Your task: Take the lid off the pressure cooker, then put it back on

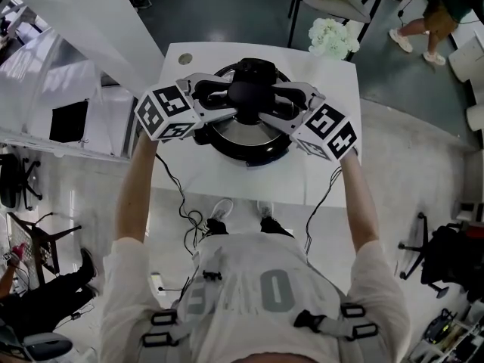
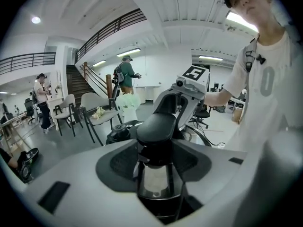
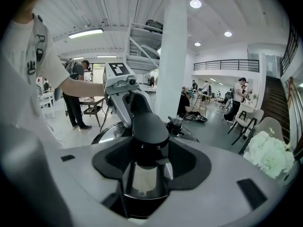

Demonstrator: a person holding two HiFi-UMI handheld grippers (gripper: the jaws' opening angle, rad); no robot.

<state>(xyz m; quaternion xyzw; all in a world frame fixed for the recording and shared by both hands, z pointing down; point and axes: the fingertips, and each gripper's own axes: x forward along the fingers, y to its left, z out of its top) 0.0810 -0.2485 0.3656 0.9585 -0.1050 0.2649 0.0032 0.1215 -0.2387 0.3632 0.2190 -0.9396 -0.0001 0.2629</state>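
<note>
A black pressure cooker (image 1: pixel 253 151) with a shiny steel lid (image 1: pixel 240 131) stands on a white table (image 1: pixel 249 178). Its black lid handle (image 1: pixel 248 93) lies between both grippers, which meet over it from opposite sides. My left gripper (image 1: pixel 227 103) comes in from the left and my right gripper (image 1: pixel 271 106) from the right. In the left gripper view the handle knob (image 2: pixel 158 126) fills the gap between the dark pads (image 2: pixel 118 162). The right gripper view shows the same knob (image 3: pixel 149 126) clamped between its pads (image 3: pixel 191 161). The lid appears seated on the pot.
White flowers (image 1: pixel 333 38) stand at the table's far right corner, beside a chair (image 1: pixel 336 4). Cables (image 1: pixel 185 206) hang off the table's near edge. A white desk (image 1: pixel 45 74) is at the left. People stand in the background (image 2: pixel 125 82).
</note>
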